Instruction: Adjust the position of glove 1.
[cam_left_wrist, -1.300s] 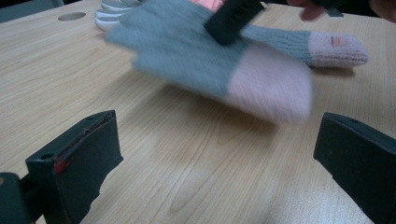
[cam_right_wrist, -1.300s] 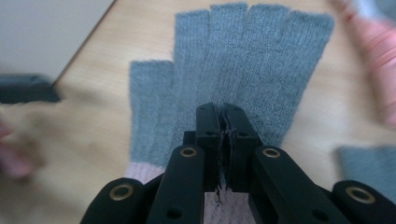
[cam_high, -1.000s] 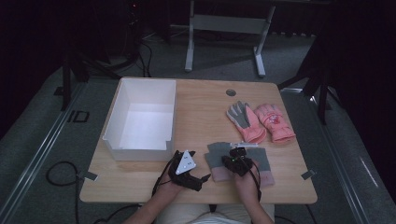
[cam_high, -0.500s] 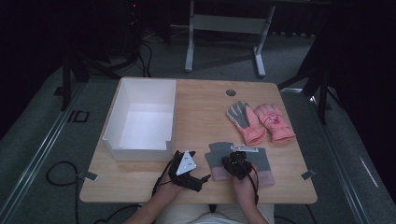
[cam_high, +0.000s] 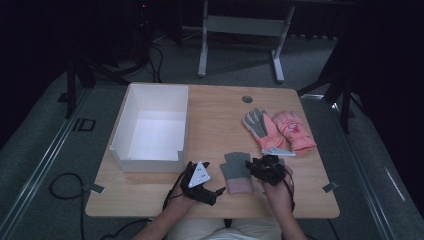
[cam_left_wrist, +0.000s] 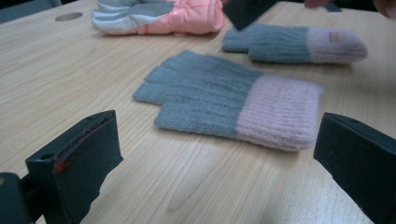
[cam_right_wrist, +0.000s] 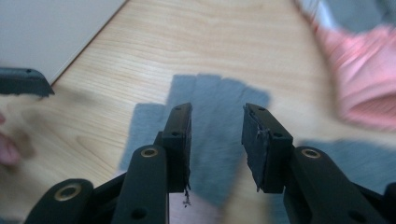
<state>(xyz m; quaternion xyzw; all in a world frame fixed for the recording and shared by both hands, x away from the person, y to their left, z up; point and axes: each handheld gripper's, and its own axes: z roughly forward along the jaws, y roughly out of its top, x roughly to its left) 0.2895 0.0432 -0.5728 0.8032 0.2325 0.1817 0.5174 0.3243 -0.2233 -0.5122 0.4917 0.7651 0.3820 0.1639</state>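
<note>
Grey knitted glove (cam_high: 236, 171) was found flat on the worktop (cam_high: 215, 125), released by the right gripper (cam_right_wrist: 217, 140), whose fingers had just spread with nothing between; left gripper (cam_high: 200, 184) fingers were spread.

A white open box (cam_high: 150, 127) is set on the left part of the wooden table (cam_high: 215, 115). A pair of pink and grey padded gloves (cam_high: 279, 129) is laid side by side at the right. A round hole (cam_high: 247, 99) is seen near the far edge.
</note>
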